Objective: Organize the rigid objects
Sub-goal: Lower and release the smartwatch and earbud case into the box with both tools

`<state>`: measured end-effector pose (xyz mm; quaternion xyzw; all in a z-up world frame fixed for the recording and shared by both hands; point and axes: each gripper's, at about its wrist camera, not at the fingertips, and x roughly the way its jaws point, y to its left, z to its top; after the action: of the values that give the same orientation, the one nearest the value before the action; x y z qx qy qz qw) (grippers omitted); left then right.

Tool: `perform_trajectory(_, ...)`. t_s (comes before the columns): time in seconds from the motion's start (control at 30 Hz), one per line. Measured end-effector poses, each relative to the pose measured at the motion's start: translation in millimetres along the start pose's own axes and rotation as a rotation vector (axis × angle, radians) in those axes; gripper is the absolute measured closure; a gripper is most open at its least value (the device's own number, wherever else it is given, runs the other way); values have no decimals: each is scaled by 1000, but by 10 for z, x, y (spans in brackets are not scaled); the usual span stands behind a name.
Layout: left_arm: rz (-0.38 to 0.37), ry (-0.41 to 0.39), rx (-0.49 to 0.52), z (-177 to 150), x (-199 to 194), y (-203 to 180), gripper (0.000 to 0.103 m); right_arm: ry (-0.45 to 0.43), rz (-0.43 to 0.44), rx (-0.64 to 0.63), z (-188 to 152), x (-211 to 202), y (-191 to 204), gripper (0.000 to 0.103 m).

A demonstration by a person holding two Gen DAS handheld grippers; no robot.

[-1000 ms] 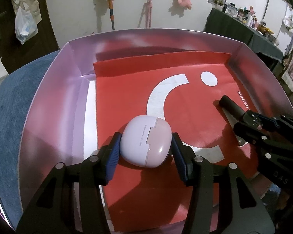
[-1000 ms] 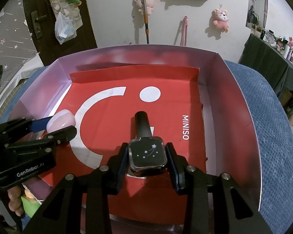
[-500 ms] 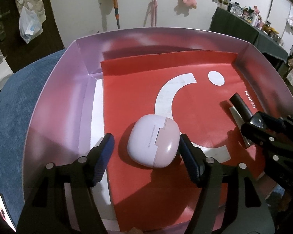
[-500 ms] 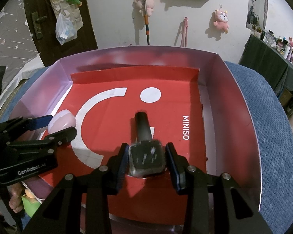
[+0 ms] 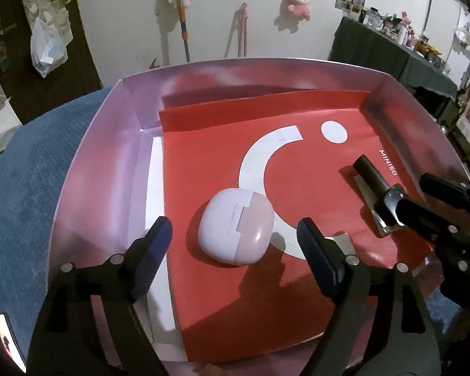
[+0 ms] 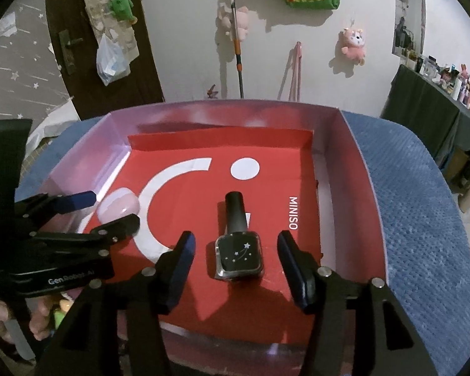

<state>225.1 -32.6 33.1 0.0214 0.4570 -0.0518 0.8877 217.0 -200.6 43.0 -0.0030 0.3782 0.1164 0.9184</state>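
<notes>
Nearest the left wrist camera, the left gripper (image 5: pixel 233 239) has just been opening; its jaws stand well apart with the pink-and-white earbud case (image 5: pixel 236 226) between them, a clear gap on each side, the case lying flat on the red MINISO paper (image 5: pixel 297 181) that lines the floor of the box (image 5: pixel 109 144). In the right wrist view the right gripper (image 6: pixel 235 258) has likewise just been opening, its jaws parted on either side of a black nail polish bottle (image 6: pixel 238 244) with white stars on its square body, neither pad touching it. The bottle lies on its side on the red paper, its black cap pointing toward the far wall of the box, just left of the printed MINISO lettering. The case sits toward the box's left side, the bottle toward its right, well apart. The box rests on a blue textured cloth (image 6: pixel 416 206). Beyond, plush toys (image 6: pixel 354 44) hang on the white wall.
</notes>
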Motion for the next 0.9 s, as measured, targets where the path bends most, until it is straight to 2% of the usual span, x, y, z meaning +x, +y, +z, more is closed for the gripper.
perform_trajectory(0.1,0,-9,5,-11,-46,-15,16,-19,14,6,-1,-96,4,42)
perform_trajectory(0.13,0,-14,4,-13,-65,-17,13,-25,19,7,-2,-132,9,39)
perform_trajectory(0.17,-4,-20,2,-14,-90,-18,11,-32,19,9,-6,-163,11,31)
perform_trajectory(0.23,-15,-30,-3,-17,-139,-18,10,-57,16,15,-15,-246,7,26)
perform_trajectory(0.4,-15,-56,-6,-20,-250,-30,0,-90,33,27,-32,-399,-13,23)
perform_trajectory(0.67,-35,-86,-36,-83,-413,33,0,-136,79,38,-89,-602,17,6)
perform_trajectory(0.9,-46,-115,-47,-181,-573,34,0,-168,105,43,-171,-762,43,0)
